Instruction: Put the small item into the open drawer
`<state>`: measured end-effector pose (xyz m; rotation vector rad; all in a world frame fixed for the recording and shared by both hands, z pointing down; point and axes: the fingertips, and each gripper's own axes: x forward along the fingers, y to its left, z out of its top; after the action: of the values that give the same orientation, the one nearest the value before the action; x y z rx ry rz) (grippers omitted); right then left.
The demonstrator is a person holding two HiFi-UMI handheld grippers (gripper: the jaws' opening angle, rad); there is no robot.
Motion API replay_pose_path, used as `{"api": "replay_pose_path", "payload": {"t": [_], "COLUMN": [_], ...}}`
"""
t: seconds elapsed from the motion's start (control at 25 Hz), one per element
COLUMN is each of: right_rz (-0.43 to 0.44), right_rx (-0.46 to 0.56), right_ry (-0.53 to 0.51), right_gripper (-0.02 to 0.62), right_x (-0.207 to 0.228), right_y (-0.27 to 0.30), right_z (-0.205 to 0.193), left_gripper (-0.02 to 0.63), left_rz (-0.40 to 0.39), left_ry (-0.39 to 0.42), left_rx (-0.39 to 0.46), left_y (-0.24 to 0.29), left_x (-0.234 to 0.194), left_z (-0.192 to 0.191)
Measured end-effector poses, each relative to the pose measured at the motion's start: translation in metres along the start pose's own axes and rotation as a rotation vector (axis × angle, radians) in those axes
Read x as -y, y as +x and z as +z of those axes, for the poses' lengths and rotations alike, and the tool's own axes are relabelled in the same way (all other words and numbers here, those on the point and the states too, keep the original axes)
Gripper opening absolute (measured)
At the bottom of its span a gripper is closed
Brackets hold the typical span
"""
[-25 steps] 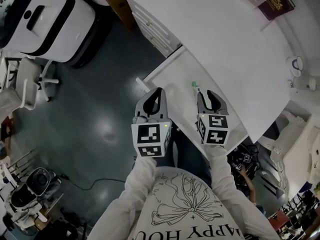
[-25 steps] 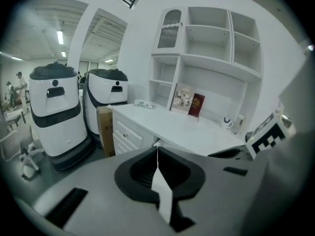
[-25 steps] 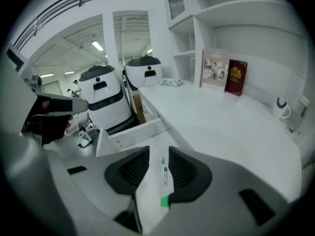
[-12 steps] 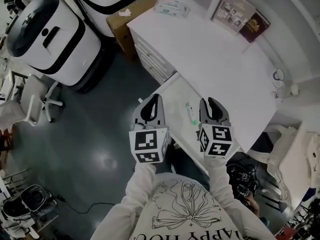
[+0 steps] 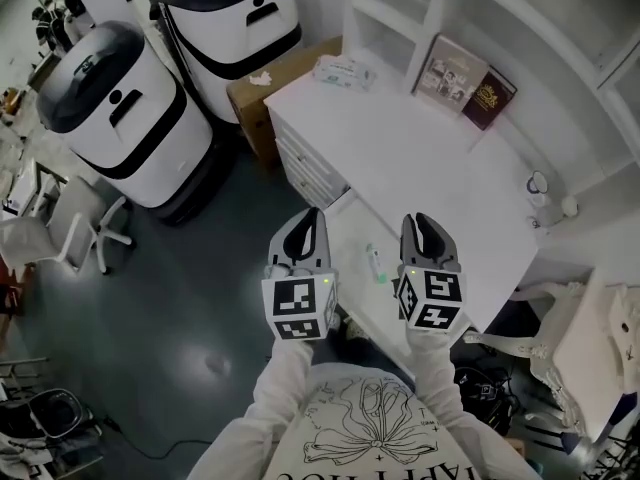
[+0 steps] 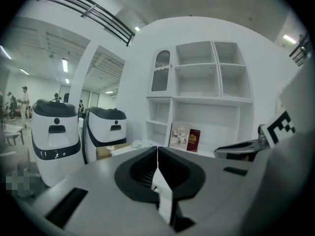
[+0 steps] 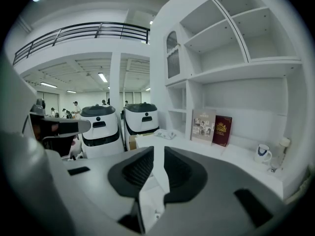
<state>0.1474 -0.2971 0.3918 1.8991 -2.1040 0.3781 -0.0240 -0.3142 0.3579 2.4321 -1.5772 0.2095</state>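
White desk (image 5: 430,158): bare in the middle, with two books (image 5: 465,78) leaning at the back and a mug (image 5: 537,184) near the right end.
Drawer (image 5: 352,233): pulled out from the desk front, open.
Small item (image 5: 375,264): slim and pale greenish, lying inside the drawer; in the head view it shows between the two grippers, touching neither.
Left gripper (image 5: 308,216): jaws pressed together, nothing held.
Right gripper (image 5: 416,222): jaws have just been closing; a narrow gap shows between them, with nothing in it.

Desk (image 5: 420,158) white; small item (image 5: 375,264) — greenish; book (image 5: 490,103) maroon
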Motion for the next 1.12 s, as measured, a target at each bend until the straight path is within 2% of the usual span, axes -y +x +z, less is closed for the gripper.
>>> {"api": "replay_pose_path", "payload": {"t": [0.52,1.12], "right_rz": [0.002,-0.003], "right_rx": [0.099,0.118], "right_ry": [0.006,-0.005], "right_gripper": [0.051,0.038], "right_x": [-0.01,-0.016], "right_y": [-0.017,-0.026], "right_z": [0.034,0.039], "left_gripper": [0.006,0.006], "left_rz": [0.025,0.025], "left_ry": [0.018,0.014], "left_rx": [0.078,0.089], "left_y": [-0.021,-0.032], "left_x": [-0.003,-0.004], "left_z": [0.03,0.033]}}
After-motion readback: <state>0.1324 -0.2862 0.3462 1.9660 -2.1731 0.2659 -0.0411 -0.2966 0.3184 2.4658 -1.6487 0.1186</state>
